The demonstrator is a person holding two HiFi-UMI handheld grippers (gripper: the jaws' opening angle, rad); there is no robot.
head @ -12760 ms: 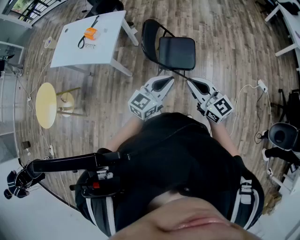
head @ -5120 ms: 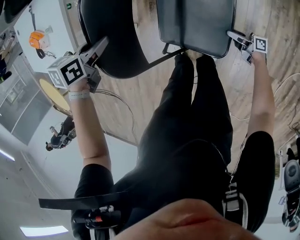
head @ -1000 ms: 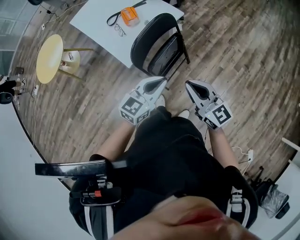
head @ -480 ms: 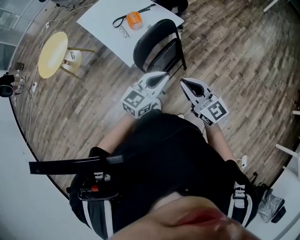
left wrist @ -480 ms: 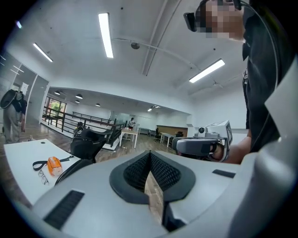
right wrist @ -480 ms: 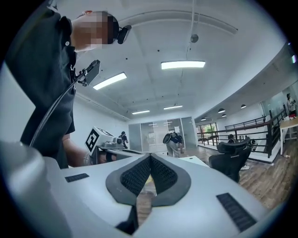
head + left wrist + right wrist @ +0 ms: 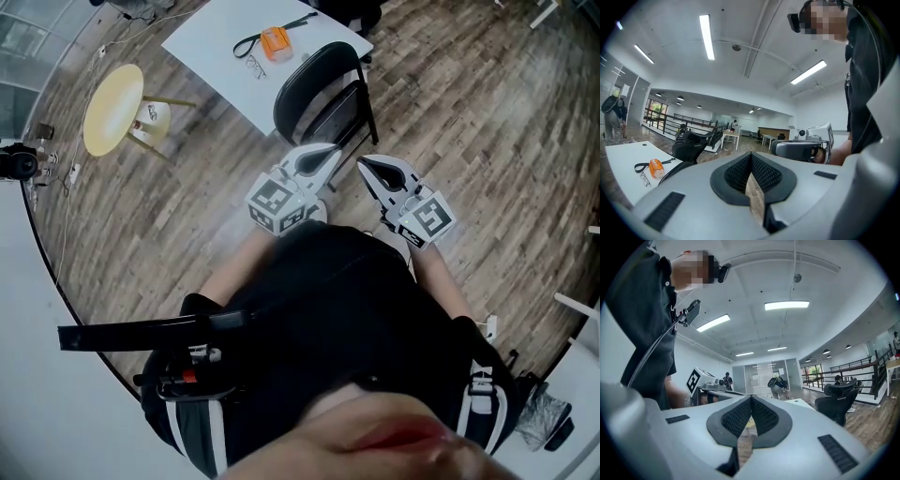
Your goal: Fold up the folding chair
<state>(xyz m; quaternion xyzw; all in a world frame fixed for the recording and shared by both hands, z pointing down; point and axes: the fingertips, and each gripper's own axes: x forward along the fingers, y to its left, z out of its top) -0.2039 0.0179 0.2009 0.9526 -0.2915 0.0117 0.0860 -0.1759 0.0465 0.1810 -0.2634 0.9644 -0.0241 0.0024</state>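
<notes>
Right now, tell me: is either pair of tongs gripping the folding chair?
No, the left tongs and the right tongs are both shut on nothing, held short of the folding chair.

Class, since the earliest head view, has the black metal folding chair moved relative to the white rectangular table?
Yes. The black folding chair, open and apart from the white table before, now stands folded close beside its edge.

White table (image 7: 208,39), orange object (image 7: 275,42) on it, round yellow stool (image 7: 112,109), wooden floor (image 7: 478,122)

L gripper (image 7: 751,161) fingers (image 7: 733,176) together — empty, R gripper (image 7: 780,149) rt, table (image 7: 618,157) left
</notes>
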